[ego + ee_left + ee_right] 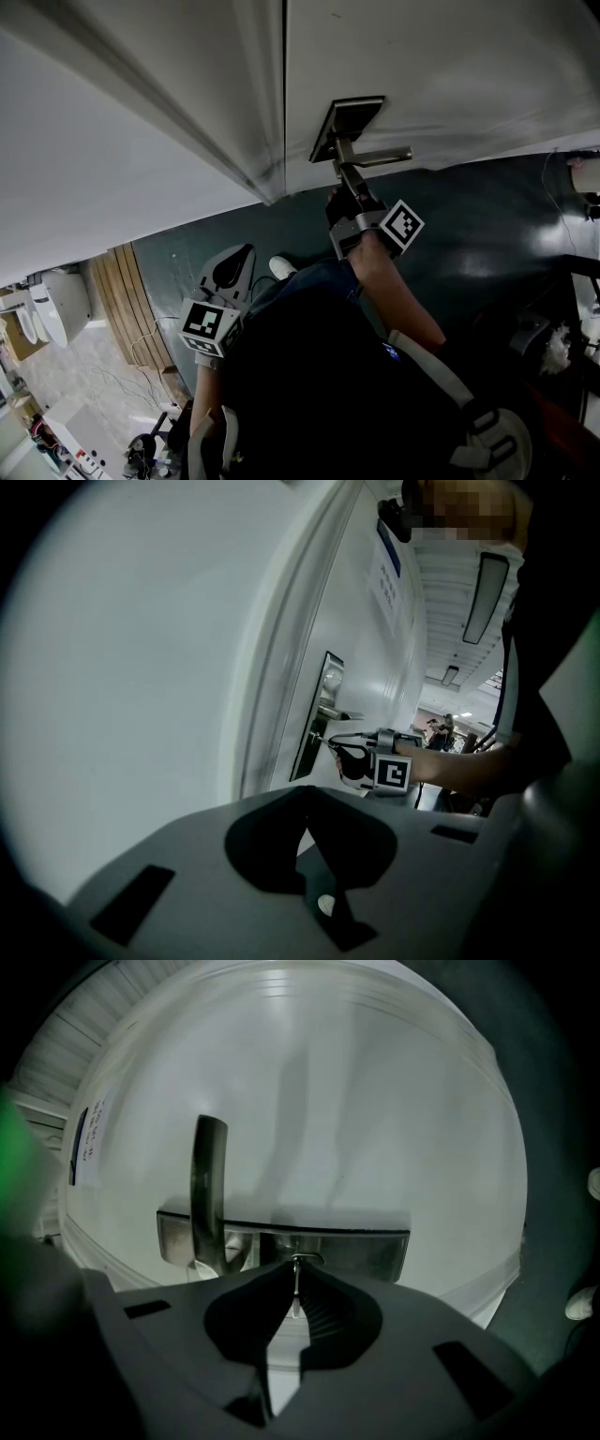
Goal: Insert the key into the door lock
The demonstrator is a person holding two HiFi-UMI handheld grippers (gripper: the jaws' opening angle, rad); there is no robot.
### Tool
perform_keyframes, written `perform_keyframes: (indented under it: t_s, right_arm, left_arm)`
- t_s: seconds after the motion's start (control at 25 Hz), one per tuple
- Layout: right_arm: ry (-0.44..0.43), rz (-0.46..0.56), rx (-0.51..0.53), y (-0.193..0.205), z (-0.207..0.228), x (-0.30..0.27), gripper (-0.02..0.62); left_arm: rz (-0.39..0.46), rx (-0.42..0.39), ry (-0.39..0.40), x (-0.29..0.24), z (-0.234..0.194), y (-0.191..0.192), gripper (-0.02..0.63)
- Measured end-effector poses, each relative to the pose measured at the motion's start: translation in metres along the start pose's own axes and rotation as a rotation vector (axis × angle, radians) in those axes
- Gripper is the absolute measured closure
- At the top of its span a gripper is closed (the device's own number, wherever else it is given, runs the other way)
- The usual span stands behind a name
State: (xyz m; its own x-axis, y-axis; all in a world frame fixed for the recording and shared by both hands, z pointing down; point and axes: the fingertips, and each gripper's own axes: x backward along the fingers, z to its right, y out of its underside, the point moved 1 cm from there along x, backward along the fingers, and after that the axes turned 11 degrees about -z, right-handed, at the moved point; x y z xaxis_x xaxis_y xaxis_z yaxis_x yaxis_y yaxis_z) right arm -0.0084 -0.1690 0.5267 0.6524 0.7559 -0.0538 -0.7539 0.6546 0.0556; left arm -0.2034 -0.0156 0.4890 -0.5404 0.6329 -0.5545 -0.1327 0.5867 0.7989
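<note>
The white door (441, 66) carries a metal lock plate (345, 127) with a lever handle (377, 157). In the head view my right gripper (349, 192) is pressed up to the plate just below the handle. In the right gripper view its jaws are shut on a thin metal key (296, 1283), seen edge on, whose tip meets the lock plate (361, 1251) beside the handle (208, 1185). The left gripper view shows the same contact from the side, right gripper (347, 755) against the plate (314, 719). My left gripper (231, 270) hangs low by my body, jaws shut and empty (306, 794).
The door frame (239, 141) and a white wall (94, 187) lie left of the door. A paper notice (386, 569) is stuck higher on the door. Below are the dark green floor (487, 234), a white shoe (281, 267), wooden slats (131, 300) and clutter at the right edge (562, 347).
</note>
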Motion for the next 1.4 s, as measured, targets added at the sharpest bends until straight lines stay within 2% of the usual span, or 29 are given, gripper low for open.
perform_keyframes:
  t_s: [0.68, 1.0, 1.4]
  right_arm:
    - [-0.011, 0.003, 0.002, -0.004, -0.002, -0.008, 0.563]
    - [-0.025, -0.031, -0.023, -0.004, 0.001, -0.007, 0.561]
    - [0.014, -0.112, -0.003, -0.009, 0.003, 0.019, 0.563]
  left_arm:
    - [-0.008, -0.007, 0.003, -0.006, 0.003, -0.007, 0.598]
    - [0.013, 0.001, 0.003, -0.017, 0.014, -0.022, 0.598]
    - [0.035, 0.015, 0.009, -0.039, 0.043, -0.044, 0.598]
